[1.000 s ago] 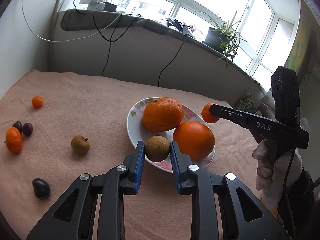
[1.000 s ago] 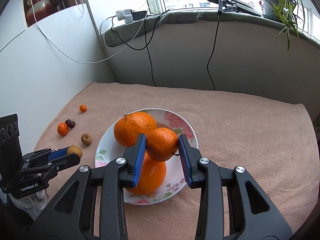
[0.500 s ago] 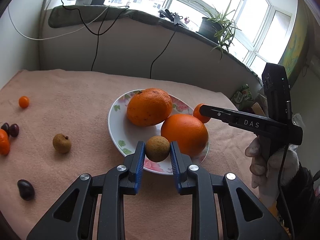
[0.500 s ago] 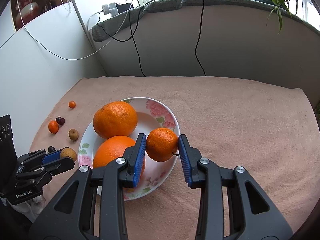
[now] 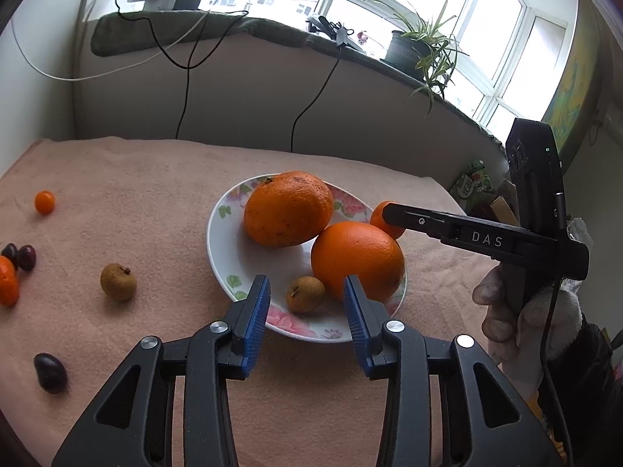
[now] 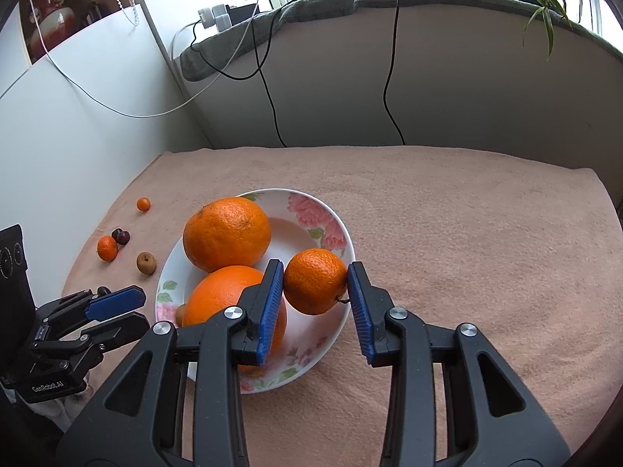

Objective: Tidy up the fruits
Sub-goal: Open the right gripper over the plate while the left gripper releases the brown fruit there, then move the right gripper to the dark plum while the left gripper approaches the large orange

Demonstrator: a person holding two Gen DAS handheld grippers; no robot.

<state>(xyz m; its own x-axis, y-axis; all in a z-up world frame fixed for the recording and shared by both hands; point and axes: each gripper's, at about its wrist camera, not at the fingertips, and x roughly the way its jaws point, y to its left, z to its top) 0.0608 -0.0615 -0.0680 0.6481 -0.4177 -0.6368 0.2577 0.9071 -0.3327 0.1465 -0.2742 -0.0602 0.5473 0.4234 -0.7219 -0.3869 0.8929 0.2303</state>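
Left gripper (image 5: 307, 301) jaws opening around small brown round fruit (image 5: 305, 294) at floral plate's (image 5: 222, 241) 6 o'clock; right gripper (image 6: 315, 286) jaws clamp small orange mandarin (image 6: 314, 281)

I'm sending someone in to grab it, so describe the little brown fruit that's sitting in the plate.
Find the flowered white plate on the pink cloth. The brown fruit lies on the plate's near side, beside the smoother of two big oranges. It is far smaller than either, dull tan, and the only brown fruit on the plate.
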